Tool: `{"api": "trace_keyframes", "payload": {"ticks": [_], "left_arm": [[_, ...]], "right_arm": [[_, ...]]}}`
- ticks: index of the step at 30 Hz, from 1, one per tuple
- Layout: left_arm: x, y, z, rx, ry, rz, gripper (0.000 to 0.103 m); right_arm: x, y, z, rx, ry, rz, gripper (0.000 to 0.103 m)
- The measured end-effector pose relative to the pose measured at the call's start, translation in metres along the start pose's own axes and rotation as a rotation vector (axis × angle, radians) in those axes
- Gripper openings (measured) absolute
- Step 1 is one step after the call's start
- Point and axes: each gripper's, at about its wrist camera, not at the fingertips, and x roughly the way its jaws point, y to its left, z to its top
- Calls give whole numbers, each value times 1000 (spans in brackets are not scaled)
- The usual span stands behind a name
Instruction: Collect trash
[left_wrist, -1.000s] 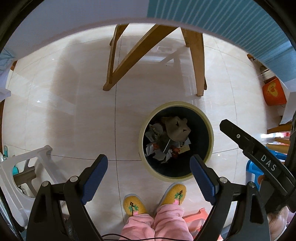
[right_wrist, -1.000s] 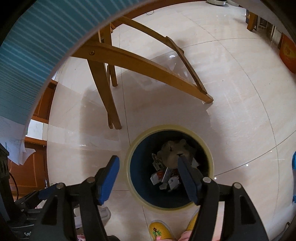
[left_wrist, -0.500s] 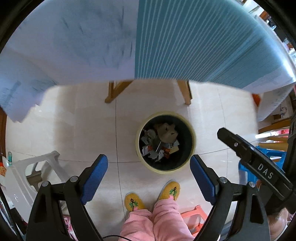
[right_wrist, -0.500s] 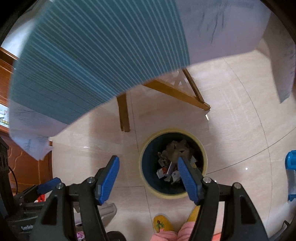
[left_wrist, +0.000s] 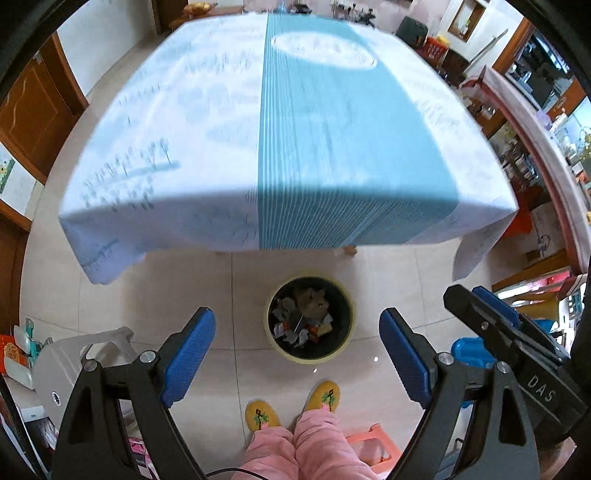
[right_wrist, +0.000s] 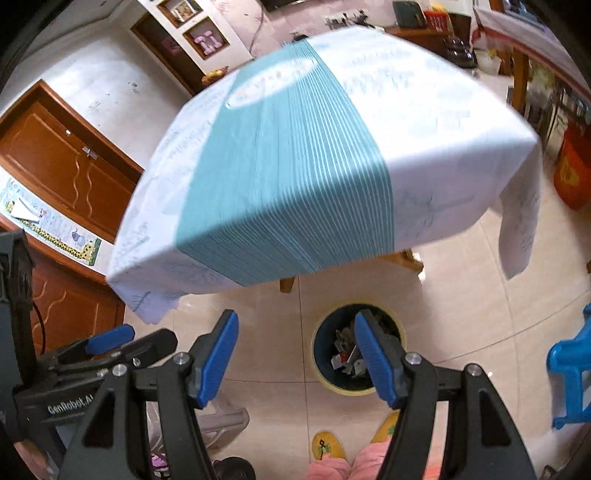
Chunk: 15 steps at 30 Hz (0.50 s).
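Both grippers, left (left_wrist: 297, 356) and right (right_wrist: 295, 356), have risen from the bin (left_wrist: 311, 320) to above the table (left_wrist: 207, 122), fingers released and empty; the dropped trash (left_wrist: 306, 321) lies inside.

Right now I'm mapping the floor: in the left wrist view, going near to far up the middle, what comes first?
Yellow slippers → trash bin → table with the blue-and-white cloth.

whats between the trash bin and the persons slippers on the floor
Nothing: between the trash bin and the yellow slippers there is only bare floor tile, clearest in the left wrist view.
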Motion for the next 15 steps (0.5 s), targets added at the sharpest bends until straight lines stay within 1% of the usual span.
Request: {"api": "trace_keyframes", "payload": {"ticks": [3,5,9,15], "left_arm": [[-29,-10,9,14,-32,10,89],[-49,-18,15,24,-65,34,89],[-81,-28,20,35,-125,51,89],[-111,-38,23,27,-183,54,89]], "right_arm": [[-22,9,10,-13,-14,2,66],[-37,13,17,-21,-21,2,66],[-61,24,31,-45,-29,6,66],[-95,40,45,-117,-69,-9,66]]}}
